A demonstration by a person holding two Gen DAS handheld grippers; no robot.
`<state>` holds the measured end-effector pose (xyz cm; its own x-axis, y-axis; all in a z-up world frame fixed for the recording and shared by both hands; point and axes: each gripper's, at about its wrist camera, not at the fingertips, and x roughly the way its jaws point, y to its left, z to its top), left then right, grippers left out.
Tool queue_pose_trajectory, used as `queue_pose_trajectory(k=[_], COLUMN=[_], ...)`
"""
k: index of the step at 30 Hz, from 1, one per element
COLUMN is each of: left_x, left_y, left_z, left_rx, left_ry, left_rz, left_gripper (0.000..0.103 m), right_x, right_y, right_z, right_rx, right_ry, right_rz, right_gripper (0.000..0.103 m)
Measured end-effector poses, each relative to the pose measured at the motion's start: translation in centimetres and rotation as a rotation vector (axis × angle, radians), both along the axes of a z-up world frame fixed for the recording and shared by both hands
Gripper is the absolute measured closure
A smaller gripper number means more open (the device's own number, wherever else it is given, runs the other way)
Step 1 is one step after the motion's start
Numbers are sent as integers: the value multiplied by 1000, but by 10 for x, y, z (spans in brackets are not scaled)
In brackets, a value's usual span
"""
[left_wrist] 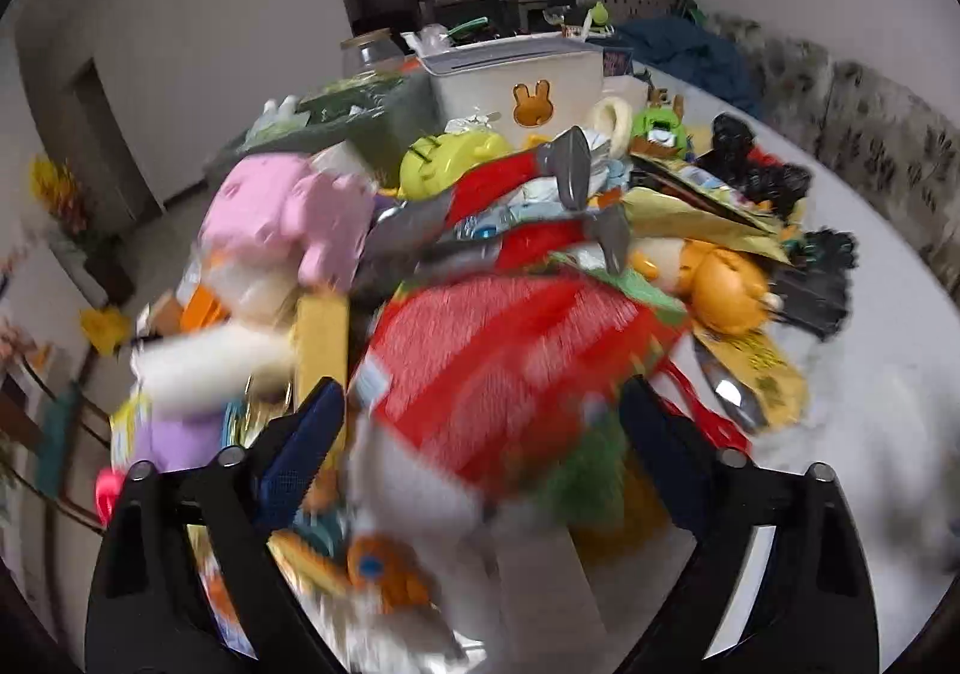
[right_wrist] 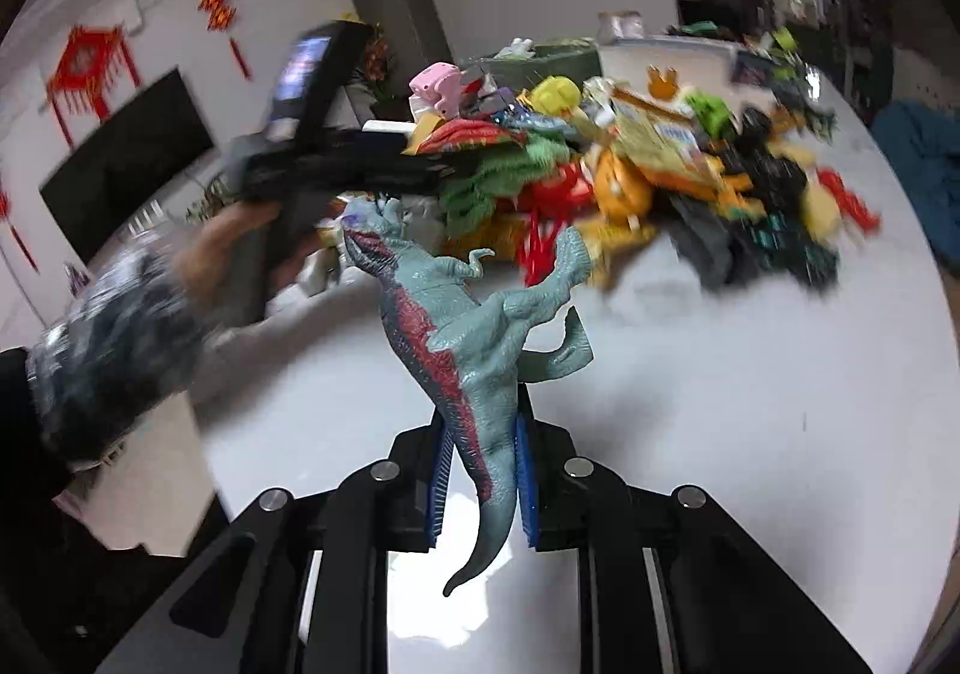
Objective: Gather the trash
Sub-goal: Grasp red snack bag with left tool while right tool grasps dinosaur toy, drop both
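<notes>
Trash and toys sit heaped together in one big jumbled pile [right_wrist: 630, 158] on the white round counter [right_wrist: 750, 404], and that pile is where all the work remains. Start at the right gripper [right_wrist: 480, 485]: its blue pads are pressed in tight on the tail of a grey-blue plastic dinosaur with a red stripe down its back [right_wrist: 462, 338], which hangs clear above the counter, just in front of the heap. Over to the left gripper [left_wrist: 480, 422]: its jaws stand spread, nothing pinched, poised either side of a red knitted cloth with green trim [left_wrist: 510, 362] on top of the heap; the view is blurred, so I cannot tell whether the pads touch it. From the right wrist view that left gripper is seen at the pile's near-left edge, a person's hand [right_wrist: 240, 248] on the handle. Further out, a pink blocky pig toy [left_wrist: 282, 212], an orange round toy [left_wrist: 729, 287], yellow crinkled wrappers [left_wrist: 690, 212] and a white storage box with an orange rabbit sticker [left_wrist: 516, 74] behind it all. By my reading this is early going: one item lifted, the heap looking hardly dented, nearly everything still to sort, and no bin visibly identified yet.
</notes>
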<state>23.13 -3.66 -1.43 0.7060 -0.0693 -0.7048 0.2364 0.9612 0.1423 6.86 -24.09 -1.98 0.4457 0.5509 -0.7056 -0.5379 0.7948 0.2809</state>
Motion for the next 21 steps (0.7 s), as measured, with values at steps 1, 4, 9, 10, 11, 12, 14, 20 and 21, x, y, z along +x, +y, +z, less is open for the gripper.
queue_pose_trajectory(k=[1,4,9,10,11,12,14,20,21], left_x=[3,-14,-113,-133,-160,-184,-230,-326,-335], left_y=[0,10,21,22,23,24,26,51,55], left_z=[1,19,61,67,72,75,78,71,67], left_rx=[3,-98,-180,-187,-191,-184,-177,-256,-254], left_ry=[8,-17,-151,-163,-179,-193,-209,-164,-153], left_rz=[12,-1,-63,-81,-108,-128,-158,-187,-185], left_gripper=[52,84,91,91,91,91,91,92,92], right_x=[-5,-16,-37,-43,-50,-56,-72,-118,-125], right_y=[-4,-8,0,4,7,9,16,29,31], right_z=[-3,-10,-7,-3,1,4,11,21,20], right_rx=[17,0,43,58,68,73,84,106,112], right_ry=[13,-2,-12,-18,-25,-31,-38,-24,-10], right_rz=[-11,-36,-30,-21,-12,-9,5,31,37], right_gripper=[84,84,84,84,84,84,84,84,84])
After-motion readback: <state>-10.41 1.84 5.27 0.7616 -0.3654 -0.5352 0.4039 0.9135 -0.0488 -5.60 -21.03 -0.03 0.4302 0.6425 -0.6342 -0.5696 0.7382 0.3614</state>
